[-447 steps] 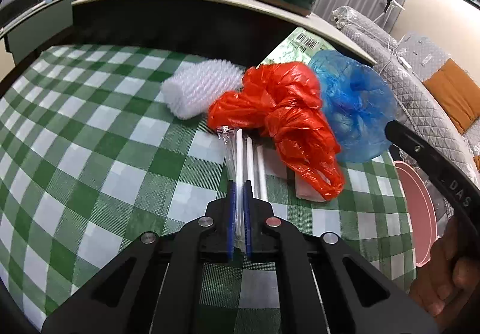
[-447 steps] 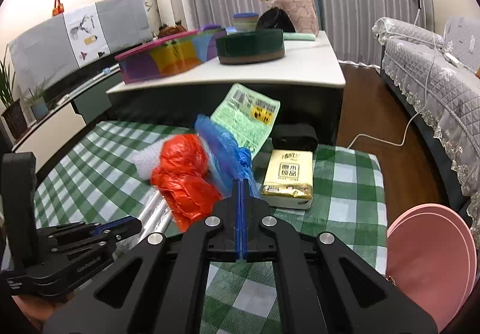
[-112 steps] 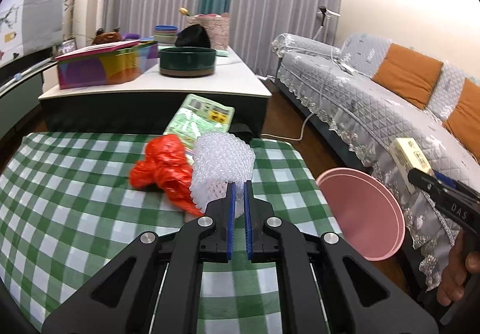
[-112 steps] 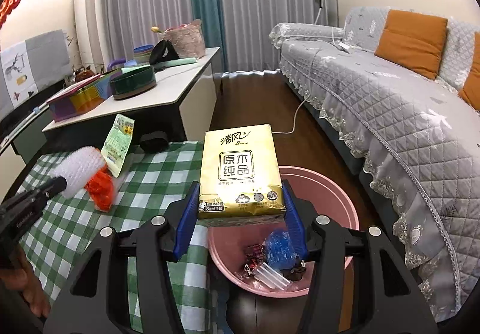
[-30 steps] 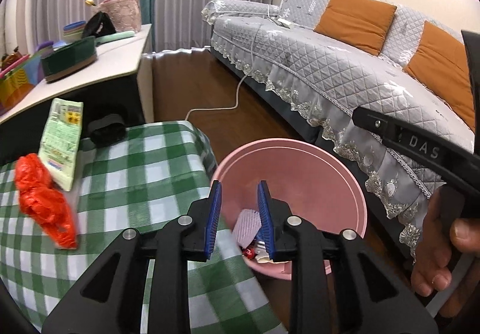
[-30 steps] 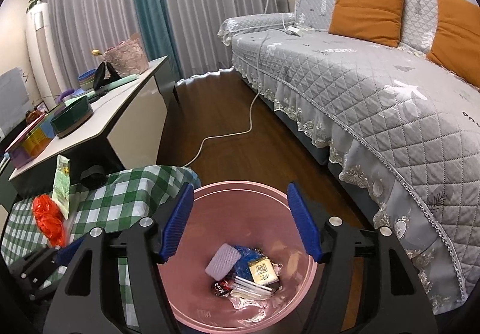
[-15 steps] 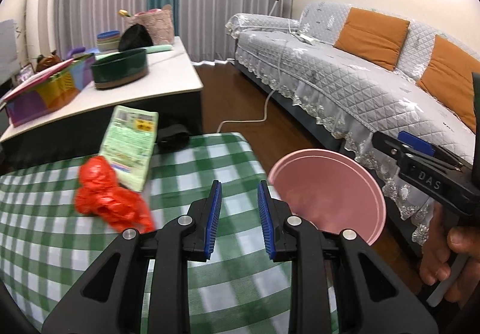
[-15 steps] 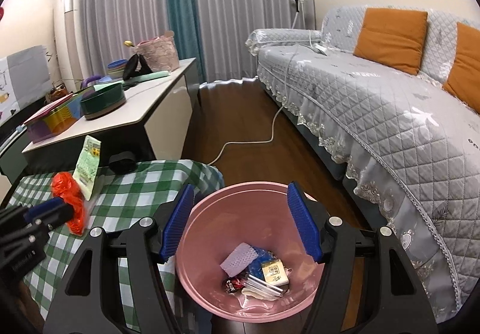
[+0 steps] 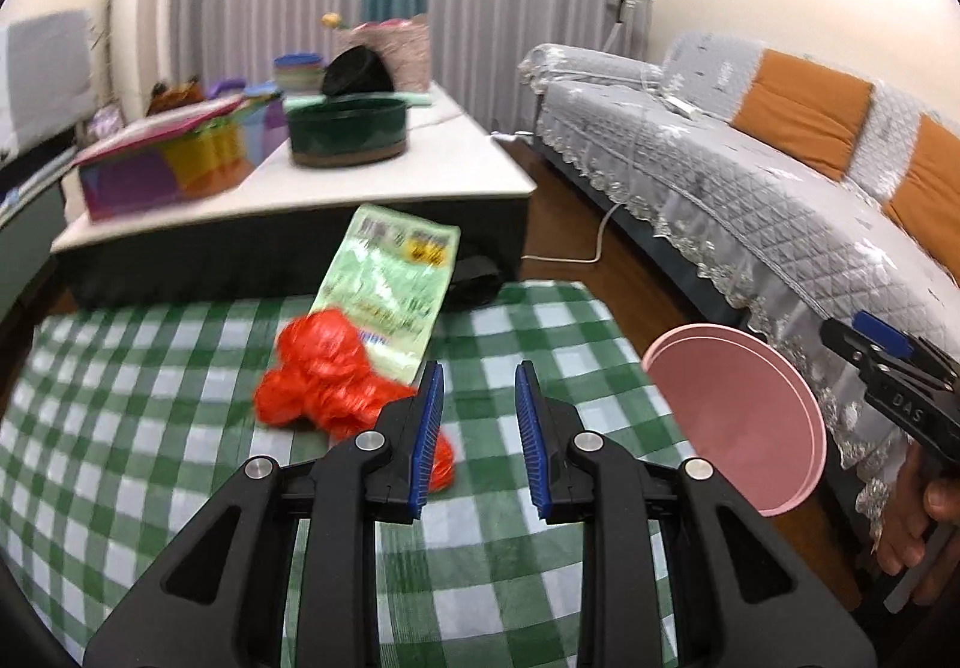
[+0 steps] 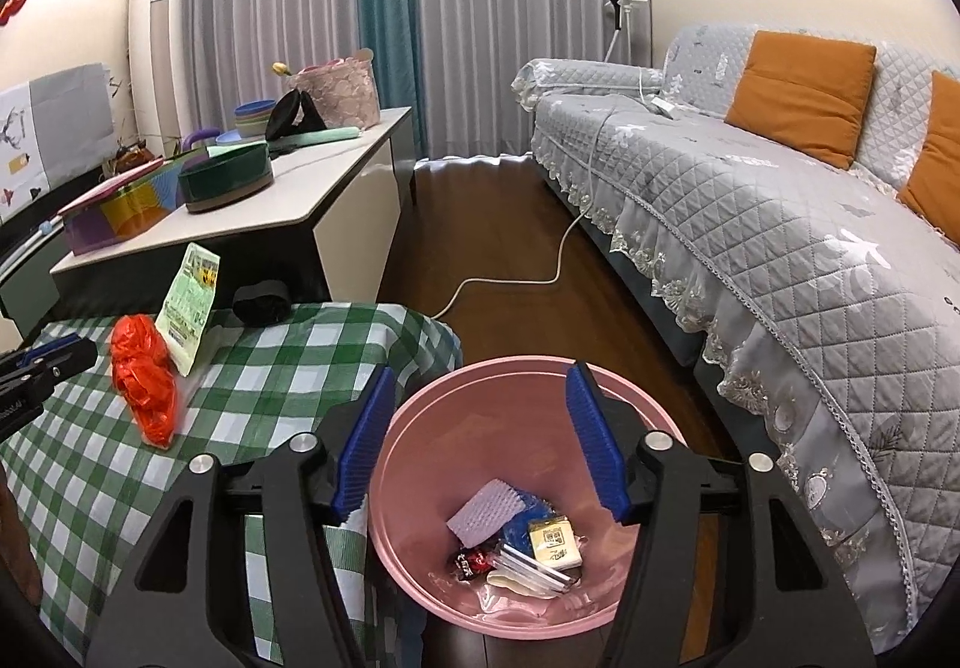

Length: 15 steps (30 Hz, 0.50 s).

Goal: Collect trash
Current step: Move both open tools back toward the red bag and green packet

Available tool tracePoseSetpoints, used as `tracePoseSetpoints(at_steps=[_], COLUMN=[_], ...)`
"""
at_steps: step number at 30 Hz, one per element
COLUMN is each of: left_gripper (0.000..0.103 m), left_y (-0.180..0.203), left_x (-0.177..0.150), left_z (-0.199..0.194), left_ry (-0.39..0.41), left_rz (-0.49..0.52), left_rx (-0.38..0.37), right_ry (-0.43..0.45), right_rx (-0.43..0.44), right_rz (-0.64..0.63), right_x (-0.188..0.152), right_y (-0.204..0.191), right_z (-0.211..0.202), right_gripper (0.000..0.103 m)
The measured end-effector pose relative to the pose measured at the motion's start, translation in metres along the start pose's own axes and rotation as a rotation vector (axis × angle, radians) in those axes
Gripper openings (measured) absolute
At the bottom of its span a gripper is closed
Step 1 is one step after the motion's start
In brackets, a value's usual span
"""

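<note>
At the left of the right wrist view, we saw the red bag [image 10: 144, 380] on the checked surface [image 10: 90, 476]. Our left gripper [image 9: 478, 410] stood slightly open, empty. Our right gripper [image 10: 480, 443], empty above the pink bin [image 10: 414, 488], had been closing its jaws.

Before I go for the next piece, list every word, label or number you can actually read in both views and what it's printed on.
"DAS": on the black body of the right hand-held gripper, seen from the left wrist view.
Green packet on the checked cloth: print and a yellow patch, too blurred to read.
Yellow tissue pack in the pink bin: a square code and characters, too small to read.
Left hand-held gripper: partial lettering at the frame edge, unreadable.
</note>
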State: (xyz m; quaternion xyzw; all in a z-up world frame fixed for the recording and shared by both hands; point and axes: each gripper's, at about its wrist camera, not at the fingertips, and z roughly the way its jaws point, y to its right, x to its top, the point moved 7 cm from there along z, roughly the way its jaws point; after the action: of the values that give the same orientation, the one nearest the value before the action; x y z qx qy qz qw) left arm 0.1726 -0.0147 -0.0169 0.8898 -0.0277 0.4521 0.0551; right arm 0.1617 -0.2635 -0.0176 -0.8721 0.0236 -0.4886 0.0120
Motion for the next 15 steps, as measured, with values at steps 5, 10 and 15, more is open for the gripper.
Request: tracePoseSetpoints(at_steps=[5, 10, 15], left_gripper=[0.025, 0.028, 0.037], left_y=[-0.019, -0.051, -0.082], left_x=[-0.012, -0.012, -0.016], left_z=[0.010, 0.016, 0.027], left_ry=[-0.023, -0.021, -0.030], left_rz=[-0.073, -0.151, -0.238], left_rx=[0.033, 0.100, 0.155], right_ry=[-0.017, -0.012, -0.016], right_rx=[0.003, 0.013, 0.029], right_rz=[-0.016, -0.011, -0.024], right_x=[-0.005, -0.003, -0.002], right_y=[-0.004, -0.006, -0.016], right_z=[0.007, 0.007, 0.014], right_gripper=[0.048, 0.043, 0.043])
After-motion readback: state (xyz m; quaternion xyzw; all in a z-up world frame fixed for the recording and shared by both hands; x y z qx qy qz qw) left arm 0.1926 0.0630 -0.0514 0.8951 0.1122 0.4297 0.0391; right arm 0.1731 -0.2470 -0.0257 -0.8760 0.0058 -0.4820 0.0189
